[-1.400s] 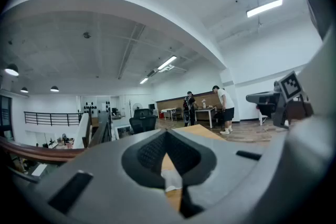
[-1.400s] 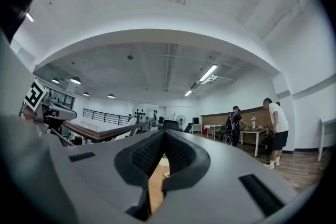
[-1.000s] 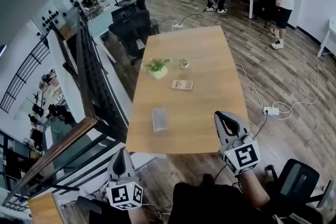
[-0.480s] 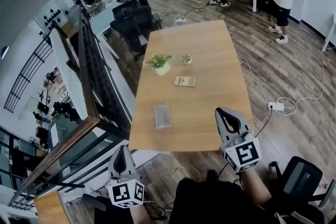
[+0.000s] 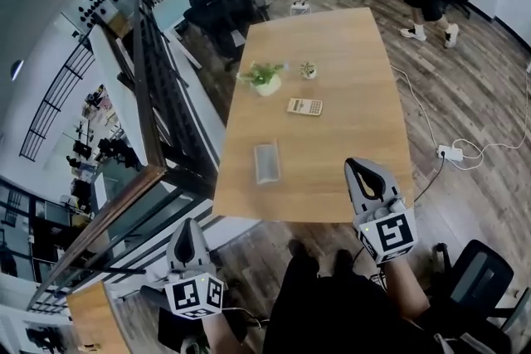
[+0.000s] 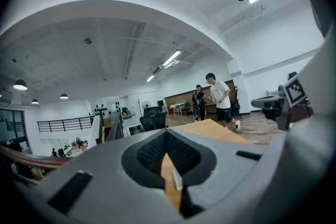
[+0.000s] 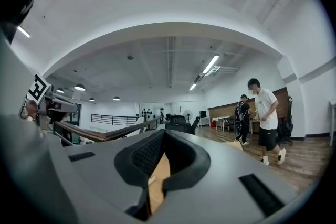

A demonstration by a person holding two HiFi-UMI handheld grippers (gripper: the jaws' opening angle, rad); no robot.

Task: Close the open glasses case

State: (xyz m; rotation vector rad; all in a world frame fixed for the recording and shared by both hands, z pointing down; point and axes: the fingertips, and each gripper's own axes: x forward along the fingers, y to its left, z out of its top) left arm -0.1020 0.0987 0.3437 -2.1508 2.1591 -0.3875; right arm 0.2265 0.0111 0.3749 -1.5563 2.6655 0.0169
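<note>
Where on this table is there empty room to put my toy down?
The far end of the table, beyond the potted plant and small plant, is bare. So is the right side, beside the calculator and glasses case. Those four things crowd the left middle.

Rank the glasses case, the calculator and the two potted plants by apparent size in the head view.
1. Glasses case and bigger potted plant: they look alike, and the case lies nearer the camera, so unranked.
2. Calculator.
3. Small potted plant.
</note>
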